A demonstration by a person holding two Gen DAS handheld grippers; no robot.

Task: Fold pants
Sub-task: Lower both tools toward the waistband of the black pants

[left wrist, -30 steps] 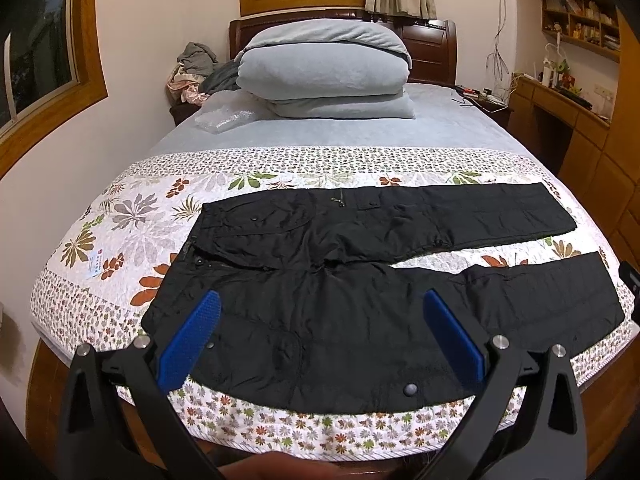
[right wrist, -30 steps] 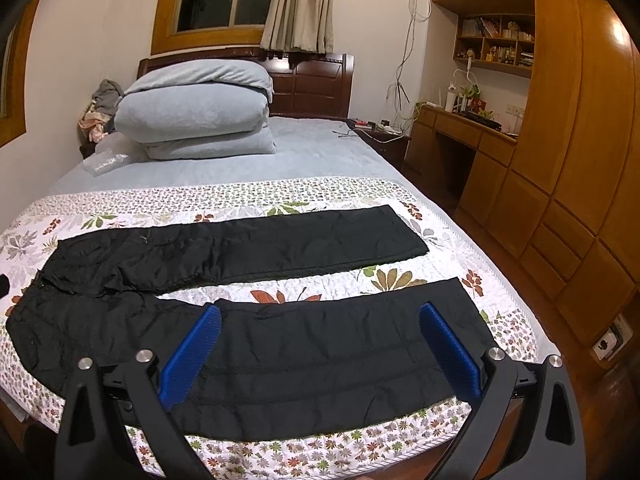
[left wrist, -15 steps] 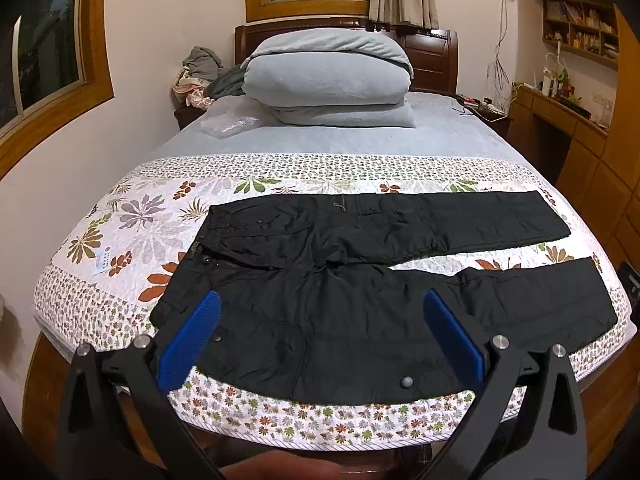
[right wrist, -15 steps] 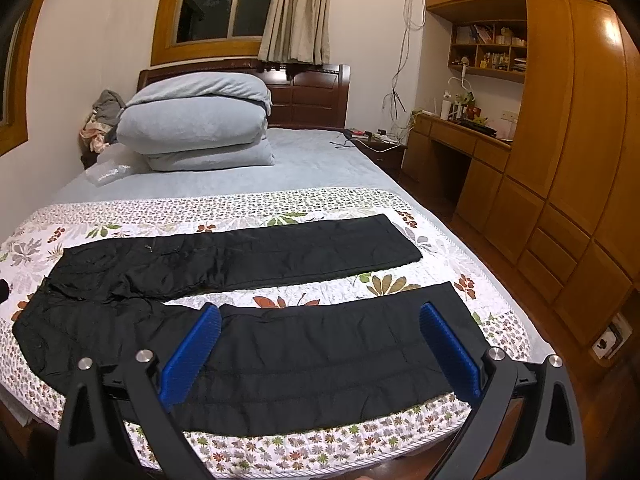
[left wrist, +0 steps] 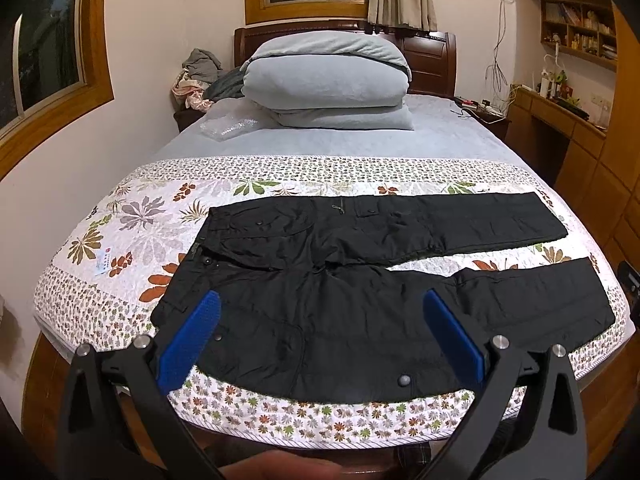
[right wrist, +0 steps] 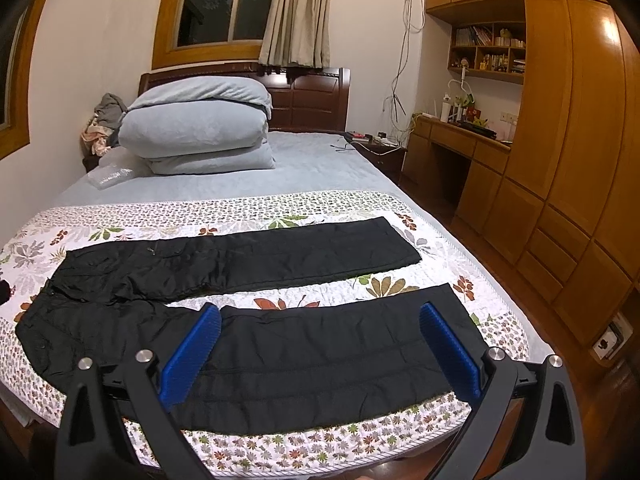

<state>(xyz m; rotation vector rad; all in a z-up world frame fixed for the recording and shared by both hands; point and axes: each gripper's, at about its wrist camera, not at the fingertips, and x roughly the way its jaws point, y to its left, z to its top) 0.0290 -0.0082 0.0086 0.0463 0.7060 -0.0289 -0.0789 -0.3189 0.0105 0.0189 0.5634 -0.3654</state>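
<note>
Folding not yet begun: both wide-open, empty tongs, left (left wrist: 320, 332) and right (right wrist: 320, 340), hover over flat black quilted pants (left wrist: 360, 280); next, grip the near leg (right wrist: 320, 356)

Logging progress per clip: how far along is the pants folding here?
Done: the black pants lie spread flat on the floral quilt, legs apart. In hand: nothing; left gripper and right gripper are open above the near leg. Left: every fold.

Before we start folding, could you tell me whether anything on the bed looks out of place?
Nothing serious. The black pants lie flat on the floral quilt with legs spread apart, slightly rumpled near the crotch. A small clear plastic bag sits loose beside the folded blankets.
</note>
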